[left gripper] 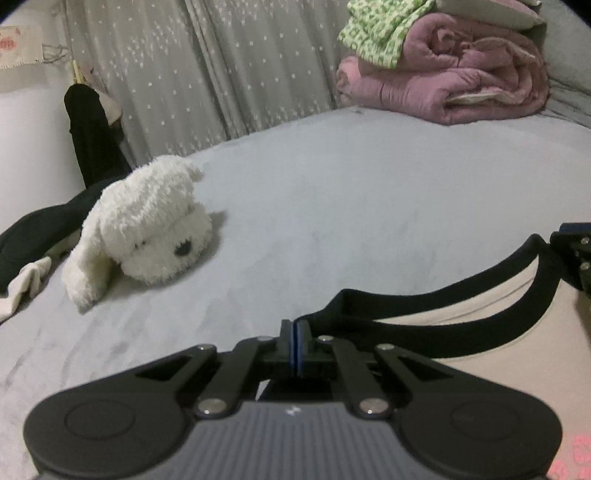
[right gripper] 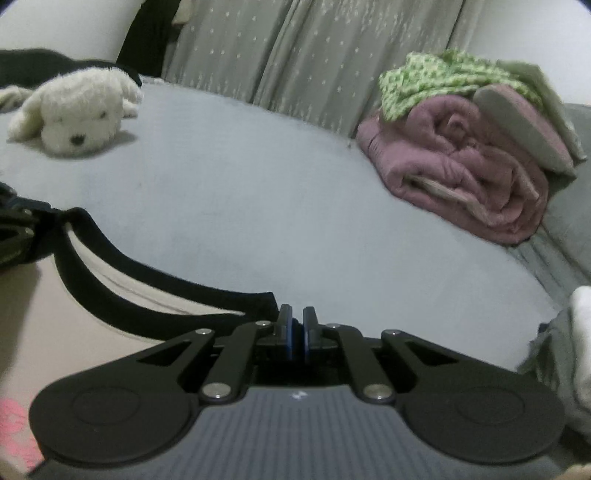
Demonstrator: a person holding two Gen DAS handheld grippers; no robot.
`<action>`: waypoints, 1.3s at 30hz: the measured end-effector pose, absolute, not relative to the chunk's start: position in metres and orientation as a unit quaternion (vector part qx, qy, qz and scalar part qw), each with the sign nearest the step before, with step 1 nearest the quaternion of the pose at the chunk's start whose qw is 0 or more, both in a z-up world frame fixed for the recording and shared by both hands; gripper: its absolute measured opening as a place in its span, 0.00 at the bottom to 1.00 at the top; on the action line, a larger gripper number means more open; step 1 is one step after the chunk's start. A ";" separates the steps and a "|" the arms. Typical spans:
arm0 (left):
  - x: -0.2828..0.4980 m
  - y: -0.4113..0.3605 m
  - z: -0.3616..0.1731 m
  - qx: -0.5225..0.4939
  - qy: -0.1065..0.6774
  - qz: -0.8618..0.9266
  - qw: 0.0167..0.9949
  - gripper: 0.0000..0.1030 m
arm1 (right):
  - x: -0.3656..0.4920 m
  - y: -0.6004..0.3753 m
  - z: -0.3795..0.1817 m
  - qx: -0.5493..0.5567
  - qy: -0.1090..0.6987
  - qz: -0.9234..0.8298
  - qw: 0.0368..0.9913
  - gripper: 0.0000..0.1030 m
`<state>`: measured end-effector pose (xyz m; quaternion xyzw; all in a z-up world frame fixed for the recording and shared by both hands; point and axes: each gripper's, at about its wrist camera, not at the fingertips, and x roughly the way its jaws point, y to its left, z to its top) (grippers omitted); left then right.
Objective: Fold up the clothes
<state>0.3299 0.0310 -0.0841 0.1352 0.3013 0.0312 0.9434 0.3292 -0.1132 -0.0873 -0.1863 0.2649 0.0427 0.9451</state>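
Observation:
A beige top (left gripper: 480,332) with a wide black neck band (left gripper: 424,295) hangs stretched between my two grippers over the grey bed (left gripper: 332,203). My left gripper (left gripper: 295,328) is shut on the band's left end. At the frame's right edge my right gripper (left gripper: 576,258) pinches the other end. In the right wrist view my right gripper (right gripper: 297,317) is shut with the black neck band (right gripper: 166,295) running into its jaws from the left; the beige top (right gripper: 37,314) fills the lower left, and the left gripper (right gripper: 14,229) shows at the left edge.
A white plush dog (left gripper: 147,229) (right gripper: 74,110) lies on the bed's left side beside black clothes (left gripper: 37,229) and a white sock (left gripper: 26,284). A rolled pink quilt (left gripper: 443,85) (right gripper: 461,173) under green patterned cloth (left gripper: 376,29) sits far right. Grey-white cloth (right gripper: 565,339) lies near right.

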 end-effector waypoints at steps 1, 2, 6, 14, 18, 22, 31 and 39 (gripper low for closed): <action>0.330 0.031 -0.085 0.135 0.304 0.030 0.943 0.02 | 0.330 -0.113 -0.088 -0.186 0.270 0.043 0.944 0.06; 0.330 0.031 -0.085 0.135 0.305 0.030 0.942 0.02 | 0.330 -0.113 -0.088 -0.185 0.272 0.040 0.943 0.06; 0.329 0.026 -0.083 0.148 0.303 0.040 0.940 0.09 | 0.327 -0.110 -0.087 -0.184 0.277 0.031 0.942 0.07; 0.305 0.042 -0.059 0.101 0.305 0.052 0.946 0.64 | 0.302 -0.106 -0.068 -0.179 0.264 0.042 0.947 0.39; 0.282 0.046 -0.053 0.088 0.318 0.048 0.943 0.67 | 0.283 -0.106 -0.060 -0.175 0.269 0.053 0.946 0.39; 0.255 0.052 -0.052 0.084 0.331 0.040 0.939 0.70 | 0.260 -0.109 -0.056 -0.164 0.280 0.063 0.944 0.39; 0.199 0.074 -0.048 0.053 0.353 0.046 0.933 0.71 | 0.213 -0.125 -0.049 -0.123 0.306 0.065 0.942 0.39; 0.150 0.102 -0.051 0.001 0.375 0.064 0.925 0.72 | 0.166 -0.157 -0.054 -0.066 0.331 0.050 0.940 0.39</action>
